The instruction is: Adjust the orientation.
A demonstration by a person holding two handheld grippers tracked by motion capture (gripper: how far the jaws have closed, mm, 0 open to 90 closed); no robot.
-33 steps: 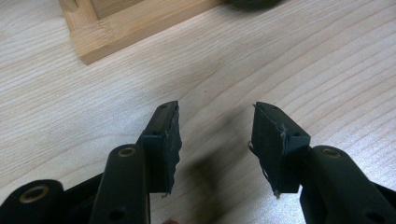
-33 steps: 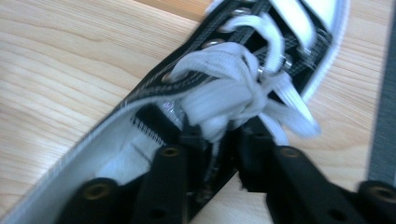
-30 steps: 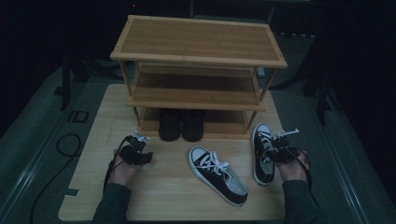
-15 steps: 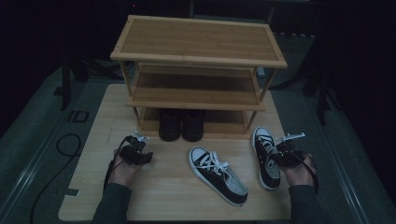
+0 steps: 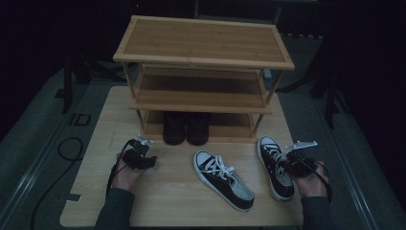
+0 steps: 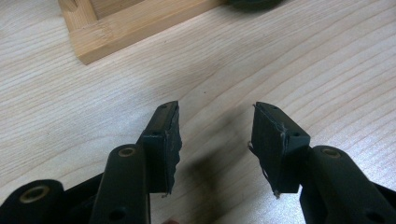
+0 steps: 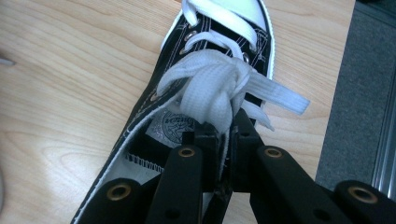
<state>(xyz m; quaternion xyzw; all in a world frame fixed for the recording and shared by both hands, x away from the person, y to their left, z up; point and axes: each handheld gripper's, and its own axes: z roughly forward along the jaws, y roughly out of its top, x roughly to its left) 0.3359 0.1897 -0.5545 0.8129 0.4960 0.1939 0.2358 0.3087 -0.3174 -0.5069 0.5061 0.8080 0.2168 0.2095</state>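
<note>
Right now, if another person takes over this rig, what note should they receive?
Right gripper: shut on the right sneaker, pinching its side wall by the laces, near the board's right edge.
Left gripper: open, nothing between the jaws, low over the board.
Second sneaker: lies mid-board, untouched.
Shoe rack: black boots on the bottom shelf; middle and top shelves bare.
Left, probably: shelve both sneakers.

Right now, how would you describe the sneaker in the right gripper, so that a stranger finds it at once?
Start at the bamboo shoe rack; look at the board before its right leg. The sneaker lies there, by the board's right edge. Unlike its twin lying free mid-board, the right gripper pinches its side by the laces.
</note>
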